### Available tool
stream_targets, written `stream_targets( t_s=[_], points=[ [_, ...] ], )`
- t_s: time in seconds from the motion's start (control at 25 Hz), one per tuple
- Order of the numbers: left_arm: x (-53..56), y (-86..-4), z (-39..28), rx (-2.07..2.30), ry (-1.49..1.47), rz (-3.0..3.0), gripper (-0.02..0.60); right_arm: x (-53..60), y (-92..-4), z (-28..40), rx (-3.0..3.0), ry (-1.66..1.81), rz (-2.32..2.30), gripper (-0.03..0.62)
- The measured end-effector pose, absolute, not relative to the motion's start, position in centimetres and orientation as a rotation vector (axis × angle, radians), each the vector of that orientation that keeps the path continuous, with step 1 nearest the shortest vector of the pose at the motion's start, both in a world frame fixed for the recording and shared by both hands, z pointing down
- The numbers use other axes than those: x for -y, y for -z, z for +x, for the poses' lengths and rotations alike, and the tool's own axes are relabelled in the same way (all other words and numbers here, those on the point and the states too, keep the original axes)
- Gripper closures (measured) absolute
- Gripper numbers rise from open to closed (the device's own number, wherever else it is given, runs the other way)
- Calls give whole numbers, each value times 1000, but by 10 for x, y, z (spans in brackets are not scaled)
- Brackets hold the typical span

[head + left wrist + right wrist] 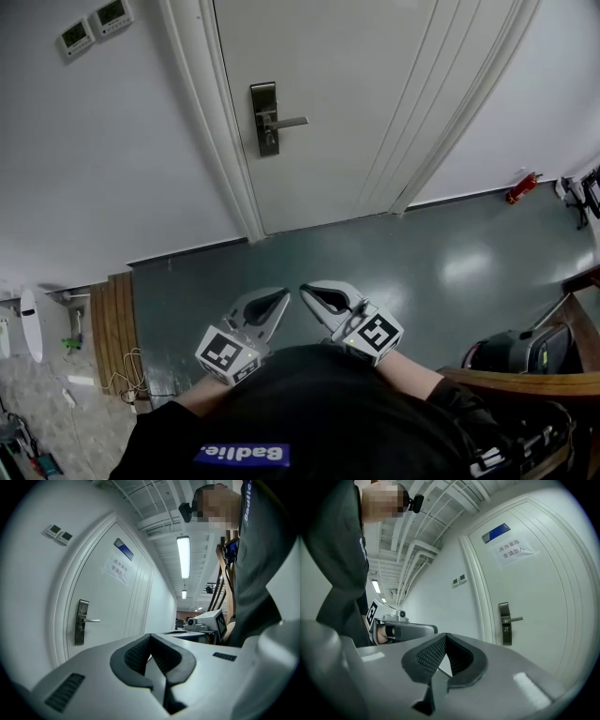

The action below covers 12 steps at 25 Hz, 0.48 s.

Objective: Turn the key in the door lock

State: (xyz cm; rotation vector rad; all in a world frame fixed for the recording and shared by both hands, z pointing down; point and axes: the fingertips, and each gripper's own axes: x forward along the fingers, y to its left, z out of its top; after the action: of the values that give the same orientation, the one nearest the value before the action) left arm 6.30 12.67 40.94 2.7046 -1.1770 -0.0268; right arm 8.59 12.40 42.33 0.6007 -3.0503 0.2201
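The white door is closed, with a metal lock plate and a lever handle on its left side. I cannot make out a key in it. The lock plate shows small in the left gripper view, and the same plate in the right gripper view. Both grippers hang close to my body, far from the door. My left gripper is shut with nothing in it, its tips meeting. Beside it, my right gripper is also shut and empty, its tips together.
Two wall control panels sit left of the door frame. A red extinguisher lies by the right wall. A wooden chair arm and a dark device stand at my right. Wooden boards and cables lie at the left.
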Motion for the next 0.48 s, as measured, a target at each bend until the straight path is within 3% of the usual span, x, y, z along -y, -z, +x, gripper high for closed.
stream_targets(
  t_s=[0.48],
  points=[
    [-142,-406,50,1190,15,2719,588,-135,-427,75,3043,-261,607,594]
  ],
)
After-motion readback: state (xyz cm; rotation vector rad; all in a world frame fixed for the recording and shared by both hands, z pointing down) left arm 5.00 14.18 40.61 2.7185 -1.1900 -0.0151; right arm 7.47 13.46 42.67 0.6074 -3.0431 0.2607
